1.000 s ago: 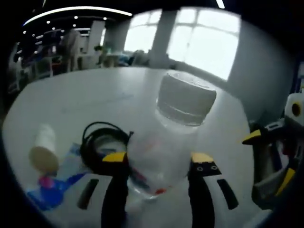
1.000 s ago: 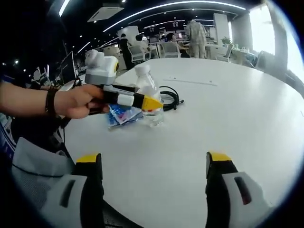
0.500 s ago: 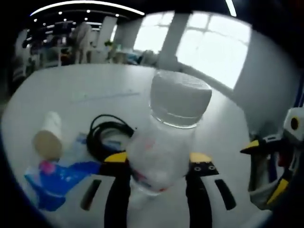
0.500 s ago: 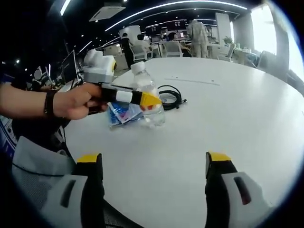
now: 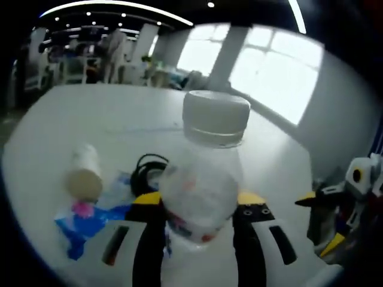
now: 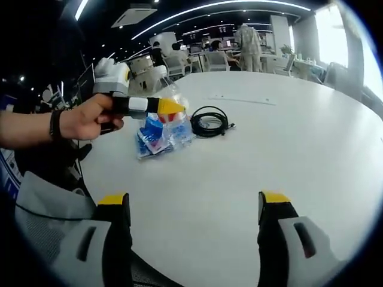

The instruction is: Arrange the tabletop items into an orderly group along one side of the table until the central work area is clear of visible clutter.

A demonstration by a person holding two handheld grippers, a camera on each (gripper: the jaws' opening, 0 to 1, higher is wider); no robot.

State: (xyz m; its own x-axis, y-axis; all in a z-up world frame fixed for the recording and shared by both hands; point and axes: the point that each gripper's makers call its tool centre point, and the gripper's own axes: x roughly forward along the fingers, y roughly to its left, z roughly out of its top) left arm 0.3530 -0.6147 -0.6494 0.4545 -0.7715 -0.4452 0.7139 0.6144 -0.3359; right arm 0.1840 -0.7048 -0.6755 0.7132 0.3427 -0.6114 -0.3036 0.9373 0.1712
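One clear plastic bottle [image 5: 200, 185] with a ribbed white screw cap sits clamped between the yellow-tipped black jaws of the left hand-held gripper [image 5: 199, 206]; label shows red print, contents can't be read. In the right gripper view the same bottle [image 6: 173, 122] is at 11 o'clock, tilted, held at the left hand-held gripper's [image 6: 161, 106] yellow tip by a person's hand [image 6: 87, 118] with a dark wristband; whether its base touches the surface I can't tell.

Just beside it, at 9 o'clock in the left gripper view: a small white cylindrical bottle [image 5: 84, 176] lying on its side, beige end toward the camera, over a crinkly blue and pink plastic packet [image 5: 81, 221]. Behind the clear bottle, a coiled black cable [image 5: 146, 170], glossy, loose loops; in the right gripper view the cable [image 6: 209, 119] lies just to the right of the packet [image 6: 152, 137].

Surface [image 6: 287, 137] is white, smooth, round-edged. Right hand-held gripper [image 6: 194, 203] has jaws wide apart, holding nothing, over bare surface; it also shows at 4 o'clock in the left gripper view [image 5: 326, 224], well apart from the bottle.

Background: office desks, chairs, people standing far off, bright windows.
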